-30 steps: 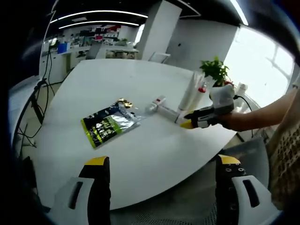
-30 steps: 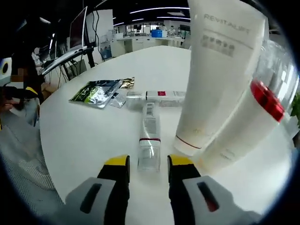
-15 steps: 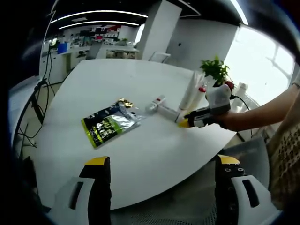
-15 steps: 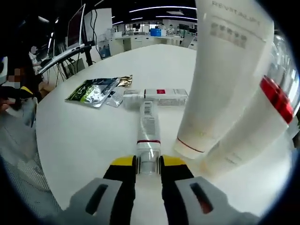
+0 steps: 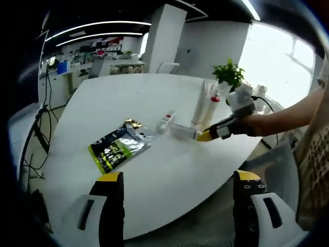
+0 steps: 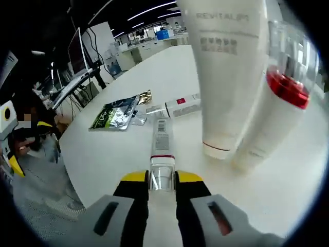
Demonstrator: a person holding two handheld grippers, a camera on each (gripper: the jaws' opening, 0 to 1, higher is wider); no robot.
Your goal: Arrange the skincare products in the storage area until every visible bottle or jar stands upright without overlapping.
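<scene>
My right gripper has closed on the lying tube and, I think, begun lifting it off the table, ready to stand. Left gripper hangs open.

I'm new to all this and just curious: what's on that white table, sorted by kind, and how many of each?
Standing tubes: 2, a white tube and a red-banded tube.
Lying tubes: 2, one clamped by the right gripper, another beyond it.
Foil packets: 1, a green packet.
Total: 5.
</scene>
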